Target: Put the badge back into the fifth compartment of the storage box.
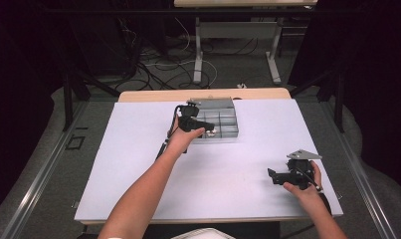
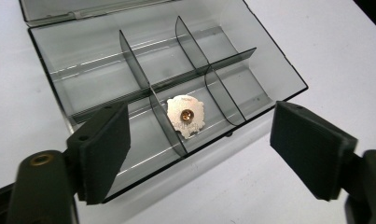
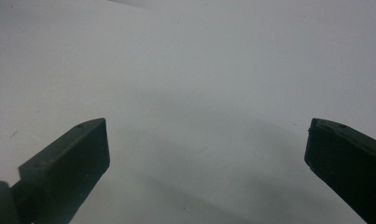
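Note:
A clear grey compartment box (image 1: 223,119) with its lid open lies at the far middle of the white table; in the left gripper view the box (image 2: 106,79) has several compartments split by dividers. A small round silver piece with a copper centre (image 2: 186,115) lies in the near middle compartment. My left gripper (image 2: 199,154) hovers just before the box's near wall, open, nothing between its jaws; from above the left gripper (image 1: 208,130) sits over the box's left front. My right gripper (image 1: 271,176) rests low at the table's near right, open and empty, its jaws spread over bare white surface (image 3: 199,116).
The white table top (image 1: 138,164) is bordered by a wooden strip at the back. Beyond it stand table legs (image 1: 198,55) and loose cables on the floor. Dark stand frames flank both sides.

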`<state>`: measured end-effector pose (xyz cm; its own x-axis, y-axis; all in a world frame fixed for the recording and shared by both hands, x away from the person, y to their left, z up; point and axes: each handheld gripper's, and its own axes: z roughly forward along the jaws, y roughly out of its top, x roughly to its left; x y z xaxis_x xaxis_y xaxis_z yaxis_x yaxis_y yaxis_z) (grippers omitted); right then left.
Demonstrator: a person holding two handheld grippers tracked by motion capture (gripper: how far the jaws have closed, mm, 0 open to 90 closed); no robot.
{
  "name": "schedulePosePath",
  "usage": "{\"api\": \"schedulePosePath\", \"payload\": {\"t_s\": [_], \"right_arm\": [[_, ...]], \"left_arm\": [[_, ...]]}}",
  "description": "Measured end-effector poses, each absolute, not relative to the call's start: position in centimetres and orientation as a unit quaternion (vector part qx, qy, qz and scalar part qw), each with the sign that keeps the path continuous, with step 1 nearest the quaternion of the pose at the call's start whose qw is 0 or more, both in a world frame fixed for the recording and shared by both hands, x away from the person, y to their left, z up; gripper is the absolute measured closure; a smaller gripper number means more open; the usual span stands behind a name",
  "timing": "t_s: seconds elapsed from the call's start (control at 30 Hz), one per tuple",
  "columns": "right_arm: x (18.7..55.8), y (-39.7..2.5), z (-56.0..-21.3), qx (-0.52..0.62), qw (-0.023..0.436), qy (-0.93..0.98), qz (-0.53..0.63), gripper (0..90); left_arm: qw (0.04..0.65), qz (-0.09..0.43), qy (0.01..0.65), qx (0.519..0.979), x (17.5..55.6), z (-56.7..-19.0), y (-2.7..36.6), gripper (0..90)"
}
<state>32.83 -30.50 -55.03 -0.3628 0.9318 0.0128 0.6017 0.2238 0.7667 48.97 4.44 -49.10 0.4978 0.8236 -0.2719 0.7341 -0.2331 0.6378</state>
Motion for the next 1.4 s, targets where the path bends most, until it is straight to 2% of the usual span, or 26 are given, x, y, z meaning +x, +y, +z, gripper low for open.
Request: {"api": "schedulePosePath", "payload": {"t_s": [0.3, 0.7, 1.07, 1.4], "right_arm": [[32.8, -30.4, -55.0, 0.514, 0.235, 0.746, 0.352, 0.0], [32.8, -30.3, -55.0, 0.512, 0.236, 0.748, 0.351, 0.0], [32.8, -30.3, -55.0, 0.513, 0.235, 0.747, 0.350, 0.0], [32.8, -30.2, -55.1, 0.514, 0.233, 0.748, 0.349, 0.0]], "left_arm": [[0.370, 0.069, 0.486, 0.789, 47.7, -48.8, 6.4, 14.9], [0.390, 0.073, 0.461, 0.794, 45.1, -48.2, 8.6, 1.3], [0.403, 0.075, 0.452, 0.792, 42.6, -48.6, 11.4, 0.6], [0.405, 0.087, 0.477, 0.775, 41.2, -49.6, 14.3, 0.6]]}}
